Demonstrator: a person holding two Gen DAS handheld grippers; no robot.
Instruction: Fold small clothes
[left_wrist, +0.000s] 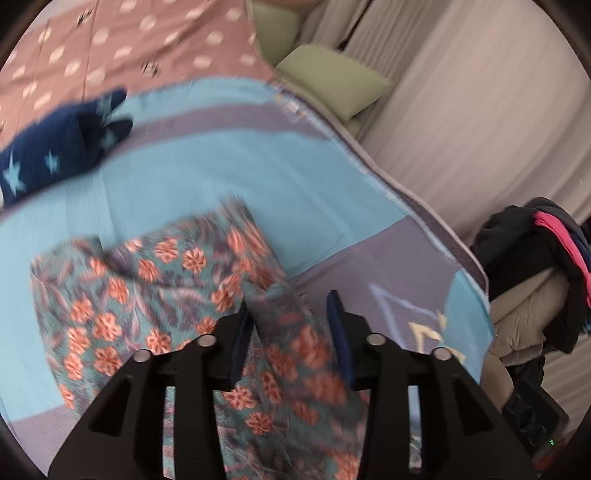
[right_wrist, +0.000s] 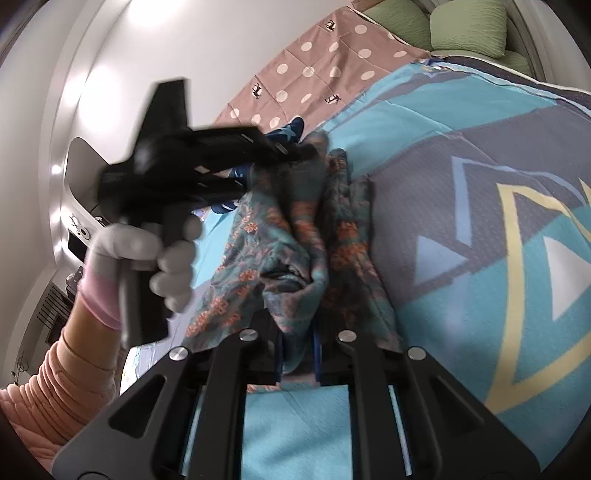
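On the blue bedspread (left_wrist: 192, 177) we had the small floral garment (left_wrist: 155, 295) lying partly bunched, its near edge lifted toward us. Our right gripper (right_wrist: 298, 363) was clamped on a fold of that cloth, the fabric rising in a ridge from between its nearly closed pads; we judged this grip was there to keep one edge taut while the other side was reset. Our left gripper (left_wrist: 291, 332) stood with its fingers parted, a strip of the floral cloth running between them, and the pads did not seem to press on it. From the right wrist view the left gripper (right_wrist: 295, 151) reached over the far end of the garment, carried by a gloved hand (right_wrist: 155, 254) with a peach sleeve (right_wrist: 70, 376) behind it; motion blur kept us from reading its tips there.

Around the work, a navy star-printed item (left_wrist: 62, 147) lay well apart at the far side, near the brown dotted sheet (left_wrist: 129, 44). Green pillows (left_wrist: 332, 81) sat at the head of the bed, and a heap of dark clothes (left_wrist: 535, 258) was piled off the bed edge, beside pale curtains (left_wrist: 480, 110). Nothing lay on the garment itself. What hindered us, we judged, was its own crumpling: the doubled folds in the middle needed flattening before a clean fold could be made.
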